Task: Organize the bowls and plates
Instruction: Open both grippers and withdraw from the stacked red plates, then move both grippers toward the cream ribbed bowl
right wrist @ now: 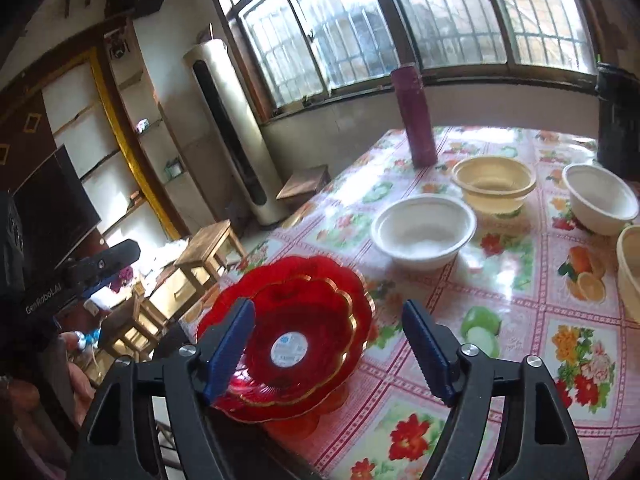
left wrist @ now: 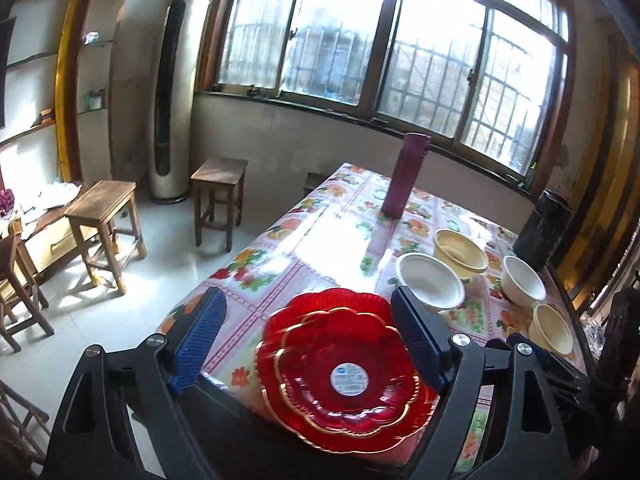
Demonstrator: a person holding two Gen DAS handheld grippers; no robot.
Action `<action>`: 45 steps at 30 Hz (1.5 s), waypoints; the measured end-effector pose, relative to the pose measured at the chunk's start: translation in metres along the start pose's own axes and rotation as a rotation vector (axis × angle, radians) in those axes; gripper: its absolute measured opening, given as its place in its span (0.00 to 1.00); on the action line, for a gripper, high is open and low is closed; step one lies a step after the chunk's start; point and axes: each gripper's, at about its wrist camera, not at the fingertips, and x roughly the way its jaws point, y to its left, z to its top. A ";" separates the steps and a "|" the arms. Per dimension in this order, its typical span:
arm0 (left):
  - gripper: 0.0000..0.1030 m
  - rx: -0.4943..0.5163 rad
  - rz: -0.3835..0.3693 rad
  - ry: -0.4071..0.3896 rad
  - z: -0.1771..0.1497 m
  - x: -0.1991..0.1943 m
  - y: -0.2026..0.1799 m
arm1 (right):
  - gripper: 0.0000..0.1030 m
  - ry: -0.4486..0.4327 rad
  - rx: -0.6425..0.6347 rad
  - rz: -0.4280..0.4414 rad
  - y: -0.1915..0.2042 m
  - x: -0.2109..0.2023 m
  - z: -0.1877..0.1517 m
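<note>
Red flower-shaped plates point(left wrist: 344, 372) are stacked at the near left corner of the table; the stack also shows in the right wrist view point(right wrist: 296, 332). A white bowl point(left wrist: 430, 280) point(right wrist: 424, 230), a yellow bowl point(left wrist: 460, 250) point(right wrist: 494, 184), a second white bowl point(left wrist: 522, 284) point(right wrist: 600, 198) and a second yellow bowl point(left wrist: 552, 328) point(right wrist: 630, 268) stand apart on the table. My left gripper point(left wrist: 308, 340) is open and empty above the plates. My right gripper point(right wrist: 332, 348) is open and empty, hovering just right of the plates.
The table has a fruit-pattern cloth point(right wrist: 520, 320). A tall maroon flask point(left wrist: 404, 176) point(right wrist: 414, 116) and a black container point(left wrist: 540, 232) point(right wrist: 618, 120) stand at the far side. Wooden stools point(left wrist: 104, 224) are on the floor to the left.
</note>
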 end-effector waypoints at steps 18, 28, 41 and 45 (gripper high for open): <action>1.00 0.400 -0.333 -0.165 -0.004 -0.004 -0.249 | 1.00 -0.644 0.064 -0.361 -0.155 -0.177 0.016; 1.00 0.840 -0.130 -0.676 -0.005 -0.067 -0.378 | 1.00 -0.954 0.305 -0.465 -0.260 -0.266 0.028; 1.00 0.716 -0.208 -0.156 -0.011 0.085 -0.403 | 1.00 -0.747 0.435 -0.321 -0.346 -0.260 0.016; 1.00 0.568 -0.347 0.136 -0.032 0.129 -0.403 | 1.00 -0.573 0.430 -0.308 -0.354 -0.229 0.017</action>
